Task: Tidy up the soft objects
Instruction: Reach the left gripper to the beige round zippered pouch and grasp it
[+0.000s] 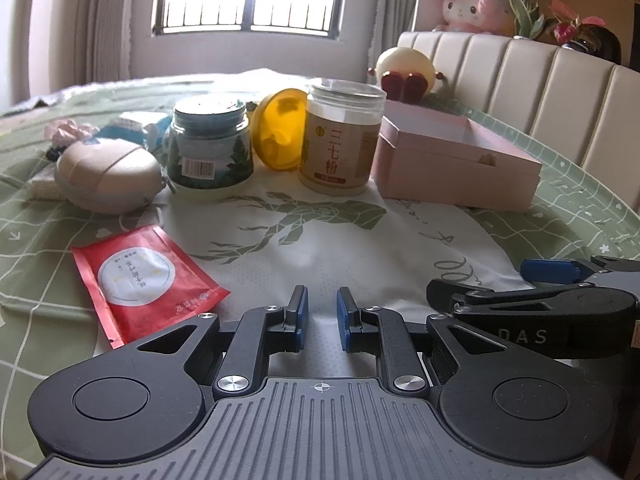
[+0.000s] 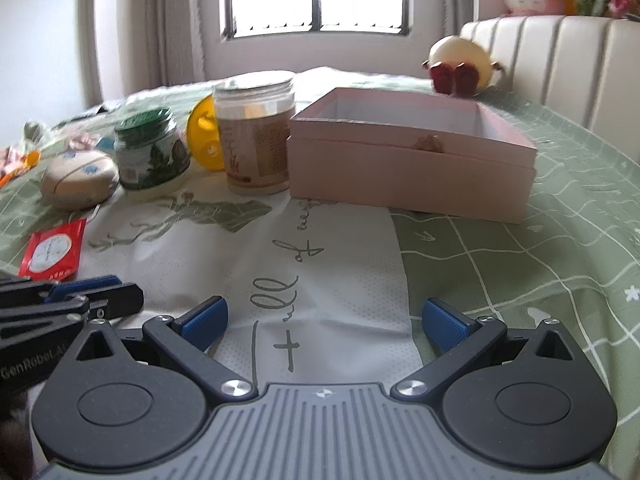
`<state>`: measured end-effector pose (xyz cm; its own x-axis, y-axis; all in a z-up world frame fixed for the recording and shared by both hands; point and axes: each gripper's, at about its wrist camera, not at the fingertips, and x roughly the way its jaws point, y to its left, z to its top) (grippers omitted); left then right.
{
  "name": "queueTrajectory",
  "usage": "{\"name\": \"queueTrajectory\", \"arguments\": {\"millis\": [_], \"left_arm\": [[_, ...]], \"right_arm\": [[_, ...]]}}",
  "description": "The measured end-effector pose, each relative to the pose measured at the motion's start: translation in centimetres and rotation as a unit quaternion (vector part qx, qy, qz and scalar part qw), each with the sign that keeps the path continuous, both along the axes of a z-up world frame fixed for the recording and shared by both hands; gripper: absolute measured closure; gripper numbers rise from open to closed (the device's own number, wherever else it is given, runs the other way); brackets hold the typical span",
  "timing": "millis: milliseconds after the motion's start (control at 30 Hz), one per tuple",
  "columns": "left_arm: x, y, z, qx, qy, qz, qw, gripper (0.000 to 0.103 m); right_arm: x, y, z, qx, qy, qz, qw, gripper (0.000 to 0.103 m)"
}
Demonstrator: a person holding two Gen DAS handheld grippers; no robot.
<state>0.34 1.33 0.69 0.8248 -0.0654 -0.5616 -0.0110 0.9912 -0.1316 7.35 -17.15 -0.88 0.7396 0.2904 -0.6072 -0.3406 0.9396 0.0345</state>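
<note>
While both tools hover low over the bed (image 1: 560, 184), its green sheet fills each view from edge to edge. Biggest on it is the open pink box (image 2: 408, 168), upper right of centre in the right wrist view, touching nothing but the sheet. Left of it stands the tall tan jar (image 2: 256, 140), then a yellow lid (image 2: 204, 140) behind, then the green jar (image 2: 148, 152). Further left lies the round beige pouch (image 1: 108, 176), soft-looking, with a red packet (image 1: 148, 276) flat below it at lower left. Right gripper (image 2: 324, 324) has its jaws spread wide, nothing between. Left gripper (image 1: 322, 320) is nearly pressed together, a narrow gap, pinching nothing.
</note>
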Motion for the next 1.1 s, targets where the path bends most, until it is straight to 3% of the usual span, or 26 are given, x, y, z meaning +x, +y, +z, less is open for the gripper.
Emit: {"name": "queueTrajectory", "arguments": {"millis": [200, 300, 367, 467, 533, 700, 767, 800, 900, 1000, 1100], "left_arm": [[0.6, 3.2, 0.7, -0.099, 0.039, 0.013, 0.9943, 0.087], [0.7, 5.3, 1.4, -0.139, 0.046, -0.028, 0.9888, 0.087], [0.6, 7.7, 2.8, -0.144, 0.029, -0.037, 0.9885, 0.085], [0.1, 12.5, 5.8, -0.083, -0.042, 0.016, 0.9955, 0.086], [0.3, 16.2, 7.1, -0.074, -0.062, 0.054, 0.9939, 0.086], [2.5, 25.0, 7.0, -0.191, -0.028, 0.091, 0.9770, 0.086], [3.1, 27.0, 6.0, -0.230, -0.021, 0.093, 0.9685, 0.086], [3.5, 27.6, 5.5, -0.243, -0.018, 0.086, 0.9661, 0.086], [4.4, 28.8, 4.0, -0.271, 0.000, 0.053, 0.9610, 0.086], [5.6, 29.3, 2.9, -0.260, 0.008, 0.042, 0.9645, 0.086], [6.2, 29.7, 1.9, -0.282, 0.012, 0.012, 0.9592, 0.083]], "right_arm": [[2.3, -0.9, 1.2, -0.005, 0.081, 0.045, 0.996, 0.000], [2.8, -0.5, 1.5, -0.018, 0.111, 0.035, 0.993, 0.000], [2.8, 0.5, 1.7, -0.048, 0.116, 0.033, 0.992, 0.000], [2.6, 1.8, 2.2, -0.066, 0.104, 0.050, 0.991, 0.000], [2.2, 3.1, 2.8, -0.066, 0.088, 0.060, 0.992, 0.001], [1.6, 9.8, 5.9, -0.059, -0.015, 0.108, 0.992, 0.006], [2.6, 13.1, 6.8, -0.049, -0.040, 0.112, 0.992, 0.015], [3.1, 14.4, 7.0, -0.042, -0.043, 0.112, 0.992, 0.025], [5.0, 18.2, 6.6, -0.017, -0.040, 0.102, 0.994, 0.046], [6.2, 20.1, 5.6, 0.003, -0.034, 0.093, 0.995, 0.048], [6.3, 21.1, 4.8, -0.004, -0.037, 0.089, 0.995, 0.047]]}}
